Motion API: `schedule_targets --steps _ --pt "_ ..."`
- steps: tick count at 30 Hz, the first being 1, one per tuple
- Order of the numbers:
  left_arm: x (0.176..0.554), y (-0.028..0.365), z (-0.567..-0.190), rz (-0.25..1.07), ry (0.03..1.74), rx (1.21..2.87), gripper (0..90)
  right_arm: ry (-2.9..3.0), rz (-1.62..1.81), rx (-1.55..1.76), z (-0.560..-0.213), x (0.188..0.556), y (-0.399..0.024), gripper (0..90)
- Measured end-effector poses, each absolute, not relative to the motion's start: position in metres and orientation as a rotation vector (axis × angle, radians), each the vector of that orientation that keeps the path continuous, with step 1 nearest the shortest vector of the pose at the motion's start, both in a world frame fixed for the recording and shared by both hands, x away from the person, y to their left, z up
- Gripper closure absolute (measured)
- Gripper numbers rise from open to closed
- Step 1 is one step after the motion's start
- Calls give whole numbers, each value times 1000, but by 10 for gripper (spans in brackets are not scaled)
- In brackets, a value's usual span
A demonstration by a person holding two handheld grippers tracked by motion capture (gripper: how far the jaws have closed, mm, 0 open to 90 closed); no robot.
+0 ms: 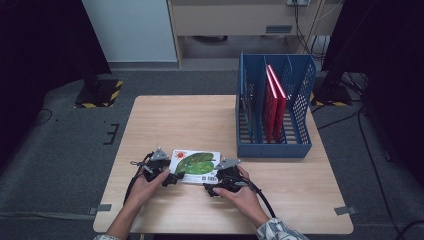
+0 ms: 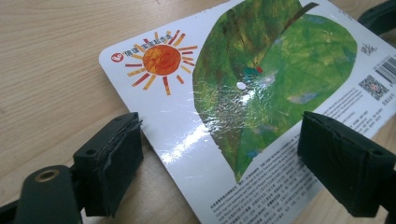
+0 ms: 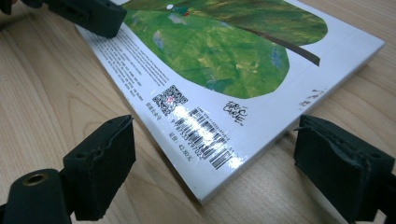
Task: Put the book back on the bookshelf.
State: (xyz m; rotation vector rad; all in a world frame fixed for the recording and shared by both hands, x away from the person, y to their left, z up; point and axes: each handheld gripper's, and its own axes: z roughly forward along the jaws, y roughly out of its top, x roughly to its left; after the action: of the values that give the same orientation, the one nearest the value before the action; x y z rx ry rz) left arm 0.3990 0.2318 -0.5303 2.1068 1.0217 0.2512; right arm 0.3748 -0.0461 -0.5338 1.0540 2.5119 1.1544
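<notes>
Both hands sit at the near table edge, one gripper each. Left gripper at the book's left end, jaws spread; in the left gripper view one pad is right at the cover edge and the other hovers over the printed text, no pinch. Right gripper at the book's right end, jaws also spread, straddling the barcode corner, both pads clear of it. Book lies flat, green leaf cover up, on the wooden table, front centre. Blue file rack stands at the far right, well apart, with red books upright inside.
</notes>
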Motion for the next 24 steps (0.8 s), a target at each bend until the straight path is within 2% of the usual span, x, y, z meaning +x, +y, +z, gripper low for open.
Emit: schedule_targets --steps 6,14,24 --pt "390 226 -530 245 1011 2115 137 2513 1165 1066 -533 374 -56 187" --pt "374 218 -528 221 977 2147 138 2530 1176 1069 -531 355 -68 207" --pt "356 209 -527 220 966 2162 134 2533 1136 1047 -531 343 -75 163"
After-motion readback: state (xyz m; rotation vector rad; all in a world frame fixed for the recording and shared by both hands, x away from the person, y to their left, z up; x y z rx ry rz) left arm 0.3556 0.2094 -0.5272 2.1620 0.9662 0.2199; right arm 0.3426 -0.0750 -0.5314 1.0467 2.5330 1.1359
